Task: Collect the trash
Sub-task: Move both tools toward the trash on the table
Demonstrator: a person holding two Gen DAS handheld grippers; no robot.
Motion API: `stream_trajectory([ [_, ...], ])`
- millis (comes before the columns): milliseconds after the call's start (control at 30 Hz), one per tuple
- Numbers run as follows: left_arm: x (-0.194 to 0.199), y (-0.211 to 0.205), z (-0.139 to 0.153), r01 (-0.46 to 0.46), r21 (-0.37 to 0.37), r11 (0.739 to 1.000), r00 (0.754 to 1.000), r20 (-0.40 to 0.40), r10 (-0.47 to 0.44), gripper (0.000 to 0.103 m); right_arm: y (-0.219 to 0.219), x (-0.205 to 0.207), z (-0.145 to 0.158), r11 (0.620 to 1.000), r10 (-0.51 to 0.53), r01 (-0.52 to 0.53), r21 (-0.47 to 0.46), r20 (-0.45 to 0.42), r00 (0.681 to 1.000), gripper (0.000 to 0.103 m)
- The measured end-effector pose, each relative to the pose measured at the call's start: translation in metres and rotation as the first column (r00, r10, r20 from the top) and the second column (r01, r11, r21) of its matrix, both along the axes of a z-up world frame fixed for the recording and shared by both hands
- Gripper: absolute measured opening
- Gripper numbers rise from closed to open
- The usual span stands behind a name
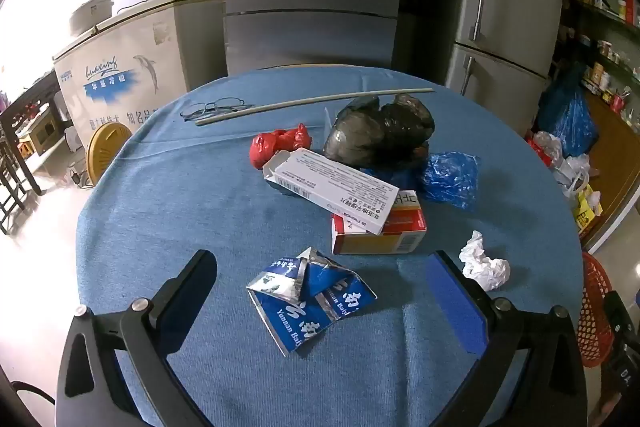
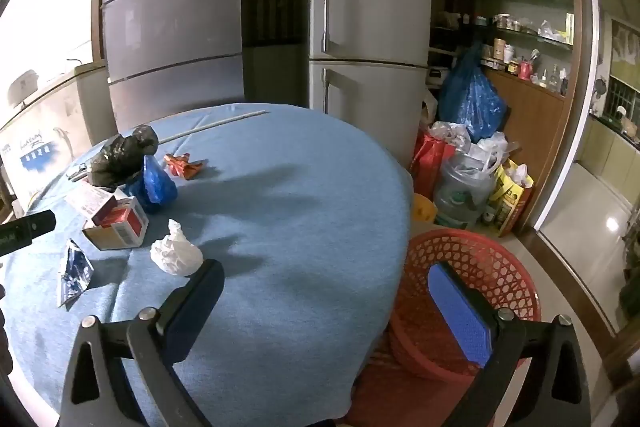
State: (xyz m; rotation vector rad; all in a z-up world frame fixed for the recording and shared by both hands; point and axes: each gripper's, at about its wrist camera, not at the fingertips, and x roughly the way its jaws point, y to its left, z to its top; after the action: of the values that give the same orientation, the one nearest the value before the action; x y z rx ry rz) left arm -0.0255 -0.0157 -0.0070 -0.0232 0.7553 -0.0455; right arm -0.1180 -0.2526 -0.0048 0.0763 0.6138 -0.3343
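Trash lies on a round table with a blue cloth. A crushed blue foil pack sits just ahead of my open left gripper, between its wide fingers. Behind it are a red and white carton with a long white box leaning on it, a red bag, a black bag, a blue bag and a crumpled white tissue. My right gripper stands open over the table edge, the tissue left of its left finger. A red mesh basket stands on the floor below.
Glasses and a long pale stick lie at the table's far side. An orange wrapper lies by the blue bag. Grey fridges, a chest freezer and piled bags surround the table.
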Motion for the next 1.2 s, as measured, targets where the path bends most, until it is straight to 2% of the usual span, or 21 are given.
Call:
stream_trajectory([
  [400, -0.0002, 0.0025, -0.0008, 0.0, -0.007, 1.0, 1.0, -0.004, 0.0, 0.103, -0.0001, -0.0041, 0.0028, 1.0, -0.003, 0.002, -0.026, -0.014, 1.0, 0.103],
  [467, -0.0003, 0.0027, -0.0013, 0.0, -0.007, 1.0, 1.0, -0.003, 0.0, 0.103, 0.0003, 0.0002, -0.004, 1.0, -0.009, 0.009, 0.004, -0.011, 1.0, 0.103],
  [767, -0.0014, 0.0025, -0.0037, 0.002, -0.001, 1.0, 1.0, -0.009, -0.002, 0.103, -0.0021, 0.0041, -0.005, 0.999, -0.017, 0.018, 0.031, -0.054, 0.998, 0.103],
  [1200, -0.0026, 0.0029, -0.0047, 0.004, 0.001, 1.0, 1.0, -0.013, -0.004, 0.103, -0.0035, 0.0033, -0.0053, 0.999, -0.024, 0.026, 0.023, -0.061, 0.998, 0.103],
])
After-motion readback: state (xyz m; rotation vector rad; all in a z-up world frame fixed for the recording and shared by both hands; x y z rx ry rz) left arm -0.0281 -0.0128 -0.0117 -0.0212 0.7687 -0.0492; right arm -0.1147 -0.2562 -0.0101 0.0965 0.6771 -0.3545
